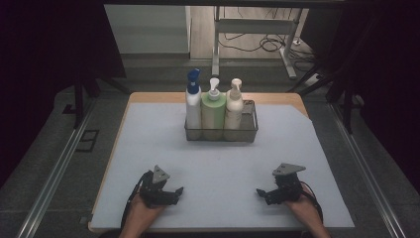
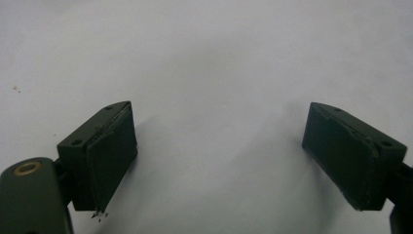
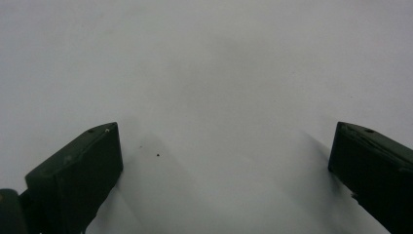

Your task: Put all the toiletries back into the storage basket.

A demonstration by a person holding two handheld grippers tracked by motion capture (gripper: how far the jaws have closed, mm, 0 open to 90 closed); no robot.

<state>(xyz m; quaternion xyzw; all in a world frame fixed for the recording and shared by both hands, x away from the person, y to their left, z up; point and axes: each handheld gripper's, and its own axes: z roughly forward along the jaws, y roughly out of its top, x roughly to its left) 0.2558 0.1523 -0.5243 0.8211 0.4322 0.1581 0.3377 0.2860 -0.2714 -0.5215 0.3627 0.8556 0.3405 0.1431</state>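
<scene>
A: What is nearest the person?

B: The two hands at the near edge of the table [image 1: 148, 96]. The left gripper [image 1: 174, 193] rests low over the pale mat [image 1: 148, 148], near its left front corner. In the left gripper view its jaws stand wide apart, with bare mat between them.

A: And the other one?

B: The right gripper [image 1: 262, 193] sits at the right front, well apart from the left, and the two point in toward each other. In the right gripper view its jaws are also spread wide, with nothing between them.

A: What lies farther off?

B: Toward the far edge of the mat stands a wire basket [image 1: 250, 135]. Three pump bottles stand upright in it, side by side: a white bottle with a blue pump [image 1: 193, 106] on the left, a green bottle [image 1: 213, 113] in the middle, and a cream bottle [image 1: 234, 109] on the right. Both grippers are well short of the basket and touch none of it.
</scene>
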